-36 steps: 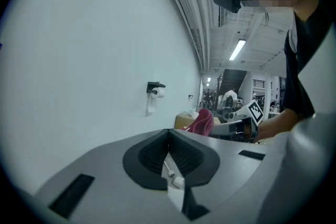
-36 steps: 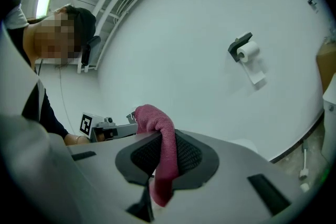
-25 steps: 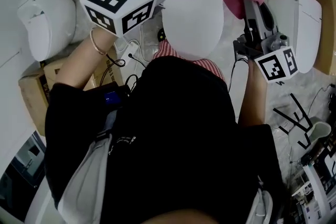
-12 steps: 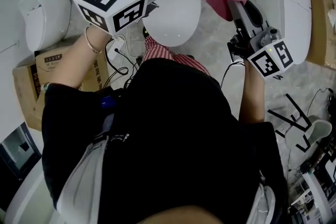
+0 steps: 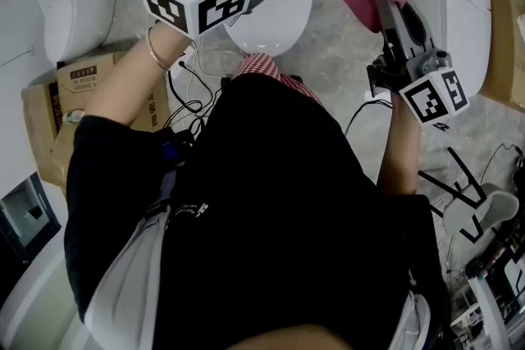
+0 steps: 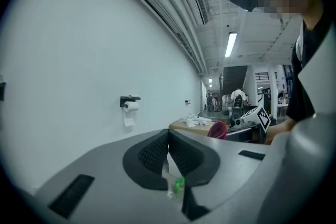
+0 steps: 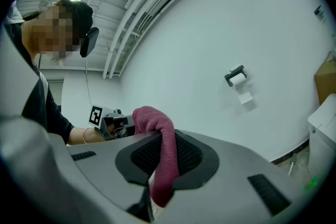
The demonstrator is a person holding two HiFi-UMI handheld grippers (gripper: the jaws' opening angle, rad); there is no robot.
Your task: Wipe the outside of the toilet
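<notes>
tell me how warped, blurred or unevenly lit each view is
Head view: wide-angle bending at the edges, even soft light, sharp. Left gripper view: round fisheye frame with dark corners, ceiling light strip bright. Right gripper view: same fisheye, cloth sharp, wall evenly lit.

A brown cardboard box [image 5: 82,90] is lying on the floor at the left, just beside a white rounded fixture [image 5: 78,0], and a tangle of black and white cables [image 5: 190,94] is trailing over the grey floor next to the box. On the white wall a roll of toilet paper [image 6: 130,106] is hanging from a black holder, while a long ceiling lamp [image 6: 230,44] is glowing overhead. At the right another cardboard box [image 5: 504,20] is sitting just beside a white boxy fixture [image 5: 455,20], and thin black stand legs [image 5: 459,180] are spreading across the floor near a white cup-like object [image 5: 490,213].
</notes>
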